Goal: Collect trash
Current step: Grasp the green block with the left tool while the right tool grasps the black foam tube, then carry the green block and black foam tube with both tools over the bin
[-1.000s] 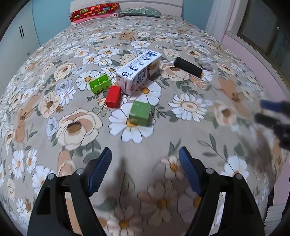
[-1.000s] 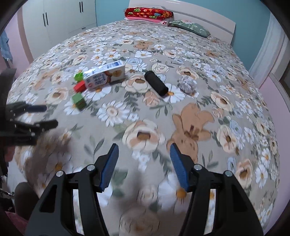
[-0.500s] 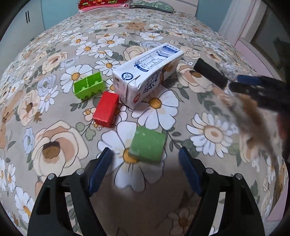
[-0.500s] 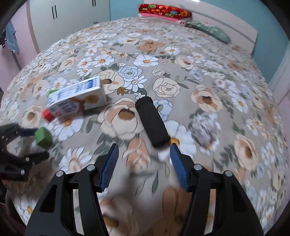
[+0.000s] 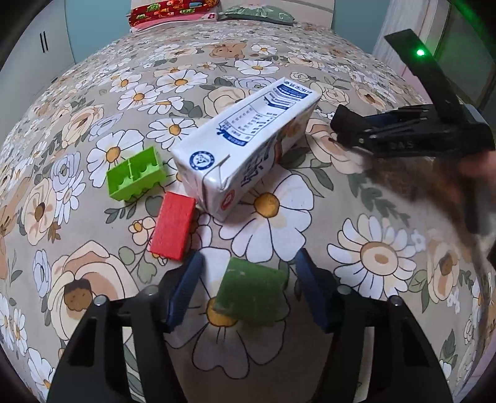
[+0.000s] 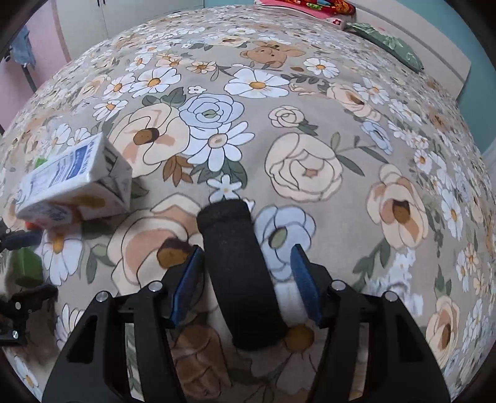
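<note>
A dark green cube [image 5: 251,291] lies on the flowered bedspread between the fingers of my left gripper [image 5: 248,259]. Its jaws are closing, and a narrow gap still shows on each side of the cube. A black foam cylinder [image 6: 240,272] lies lengthwise between the fingers of my right gripper [image 6: 246,249], which is open with its pads clear of the cylinder. A white and blue milk carton [image 5: 248,145] lies on its side just beyond the cube. It appears in the right wrist view as the carton [image 6: 74,183].
A red block [image 5: 172,229] and a light green brick [image 5: 135,178] lie left of the carton. My right gripper [image 5: 356,127] and a hand reach in from the right. A pale crumpled wad [image 6: 403,279] lies right of the cylinder. Pillows [image 5: 173,11] are at the headboard.
Both grippers came forward and down to the bed. The left one closed in around the green cube and its jaws narrowed. The right one arrived over the black cylinder.
</note>
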### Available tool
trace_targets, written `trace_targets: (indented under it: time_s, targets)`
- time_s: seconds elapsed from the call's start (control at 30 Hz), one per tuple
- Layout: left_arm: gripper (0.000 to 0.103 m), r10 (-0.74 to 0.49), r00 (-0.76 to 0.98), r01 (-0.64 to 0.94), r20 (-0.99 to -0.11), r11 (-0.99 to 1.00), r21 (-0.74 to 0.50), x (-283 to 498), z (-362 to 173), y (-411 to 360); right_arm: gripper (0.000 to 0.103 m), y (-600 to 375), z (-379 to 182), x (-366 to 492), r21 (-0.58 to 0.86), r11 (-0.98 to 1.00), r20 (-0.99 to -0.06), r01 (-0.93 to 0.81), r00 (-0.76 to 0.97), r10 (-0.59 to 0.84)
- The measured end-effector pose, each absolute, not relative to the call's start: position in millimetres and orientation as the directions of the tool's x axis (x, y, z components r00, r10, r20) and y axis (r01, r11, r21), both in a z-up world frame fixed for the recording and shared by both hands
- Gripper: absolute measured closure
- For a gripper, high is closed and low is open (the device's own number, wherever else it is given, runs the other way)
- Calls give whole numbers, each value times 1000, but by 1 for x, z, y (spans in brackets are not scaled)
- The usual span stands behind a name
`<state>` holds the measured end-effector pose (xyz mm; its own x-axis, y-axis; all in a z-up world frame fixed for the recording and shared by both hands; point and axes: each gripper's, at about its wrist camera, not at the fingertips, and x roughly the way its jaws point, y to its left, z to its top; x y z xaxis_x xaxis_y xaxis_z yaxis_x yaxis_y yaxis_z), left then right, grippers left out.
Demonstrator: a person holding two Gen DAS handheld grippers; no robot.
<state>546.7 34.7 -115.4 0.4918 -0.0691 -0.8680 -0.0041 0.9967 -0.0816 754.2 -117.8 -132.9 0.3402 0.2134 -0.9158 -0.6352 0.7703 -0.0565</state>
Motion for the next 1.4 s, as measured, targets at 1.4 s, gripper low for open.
trace_targets:
  time_s: [1.4]
  targets:
    - [71, -92, 694, 75, -715, 996, -55, 377, 104, 34, 66, -170, 126, 465, -185, 857, -739, -480, 643, 201]
